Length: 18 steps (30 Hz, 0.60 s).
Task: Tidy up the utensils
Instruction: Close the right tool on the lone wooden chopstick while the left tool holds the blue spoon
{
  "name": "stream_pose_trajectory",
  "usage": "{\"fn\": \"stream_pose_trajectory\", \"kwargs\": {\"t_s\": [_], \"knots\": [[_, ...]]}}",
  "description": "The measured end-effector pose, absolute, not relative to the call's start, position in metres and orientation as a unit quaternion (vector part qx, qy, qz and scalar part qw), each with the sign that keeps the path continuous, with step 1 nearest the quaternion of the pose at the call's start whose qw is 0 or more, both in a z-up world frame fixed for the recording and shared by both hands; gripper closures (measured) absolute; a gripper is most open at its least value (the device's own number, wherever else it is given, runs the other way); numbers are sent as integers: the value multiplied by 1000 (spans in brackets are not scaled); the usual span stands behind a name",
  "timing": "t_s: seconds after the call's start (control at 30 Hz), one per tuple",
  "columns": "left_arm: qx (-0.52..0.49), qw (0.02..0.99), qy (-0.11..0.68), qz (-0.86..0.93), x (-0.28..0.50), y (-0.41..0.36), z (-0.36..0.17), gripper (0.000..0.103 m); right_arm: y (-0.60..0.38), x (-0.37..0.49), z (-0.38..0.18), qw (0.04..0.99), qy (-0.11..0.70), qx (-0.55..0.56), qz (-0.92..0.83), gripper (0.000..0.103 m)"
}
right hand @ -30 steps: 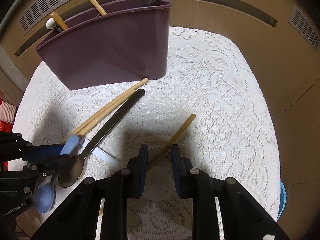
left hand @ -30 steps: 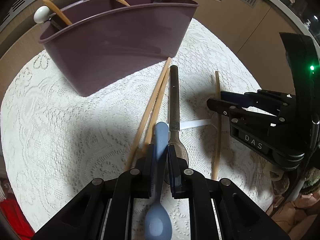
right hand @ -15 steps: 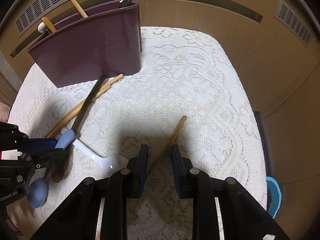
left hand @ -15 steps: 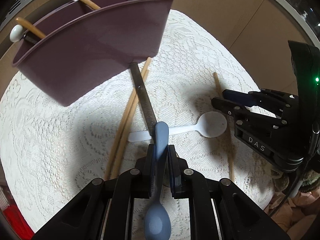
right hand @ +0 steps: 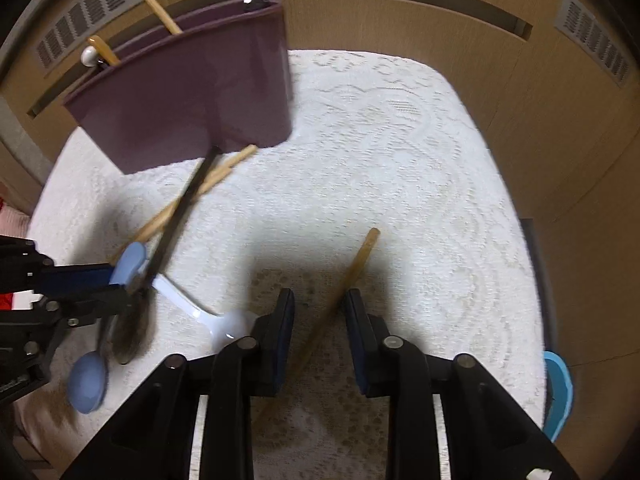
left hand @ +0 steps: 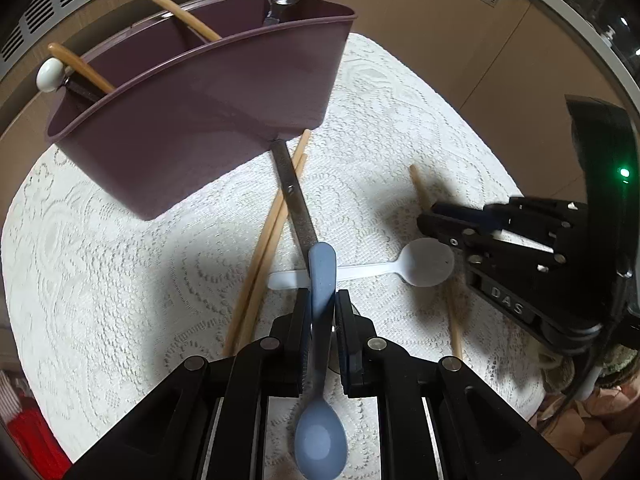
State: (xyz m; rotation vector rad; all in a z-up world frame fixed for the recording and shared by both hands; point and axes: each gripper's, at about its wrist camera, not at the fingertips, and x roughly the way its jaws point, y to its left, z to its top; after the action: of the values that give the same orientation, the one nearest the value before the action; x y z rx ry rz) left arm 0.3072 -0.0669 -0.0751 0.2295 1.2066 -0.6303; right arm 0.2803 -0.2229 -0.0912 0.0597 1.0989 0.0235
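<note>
My left gripper (left hand: 322, 308) is shut on the handle of a blue spoon (left hand: 322, 280), whose bowl hangs back under the fingers. A single wooden chopstick (right hand: 360, 256) lies on the lace cloth (right hand: 400, 160) between the jaws of my right gripper (right hand: 320, 312). Those jaws are closing, with gaps still showing beside the stick. A purple caddy (left hand: 200, 120) at the back holds chopsticks and spoons. In front of it lie a pair of chopsticks (left hand: 272, 232), a metal spoon (left hand: 294, 200) and a white plastic spoon (left hand: 424, 262).
The round table's lace cloth (left hand: 100, 260) ends close to wooden panels with vents behind. A blue object (right hand: 558, 392) sits off the table's right edge. Something red (left hand: 32, 436) shows below the left edge.
The metal spoon has swung so that its handle now points at the caddy's corner. The white spoon's bowl has come into sight. The blue spoon stays gripped, and the chopstick stays between the right jaws.
</note>
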Motion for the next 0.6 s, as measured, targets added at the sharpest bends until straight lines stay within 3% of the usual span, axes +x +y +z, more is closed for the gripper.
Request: {"fn": "stream_pose_trajectory", "kwargs": {"t_s": [0.1,0.43,0.5,0.57,0.6], "knots": [[103,772,558,-288,306,-62,-76,90,-219,278,-89,851,523,34,33,94],[97,761,578,-280,311,-61,-92,90,-224,277,-86,851,524,35,30,94],[99,758,581,-280,312,-63,-94,90,-222,280,-90,848,529,37,20,91],[101,756,584,-279,313,-64,-96,90,-222,284,-93,847,531,37,10,74],[101,755,584,-279,313,-65,-97,89,-222,286,-95,846,532,38,6,72]]}}
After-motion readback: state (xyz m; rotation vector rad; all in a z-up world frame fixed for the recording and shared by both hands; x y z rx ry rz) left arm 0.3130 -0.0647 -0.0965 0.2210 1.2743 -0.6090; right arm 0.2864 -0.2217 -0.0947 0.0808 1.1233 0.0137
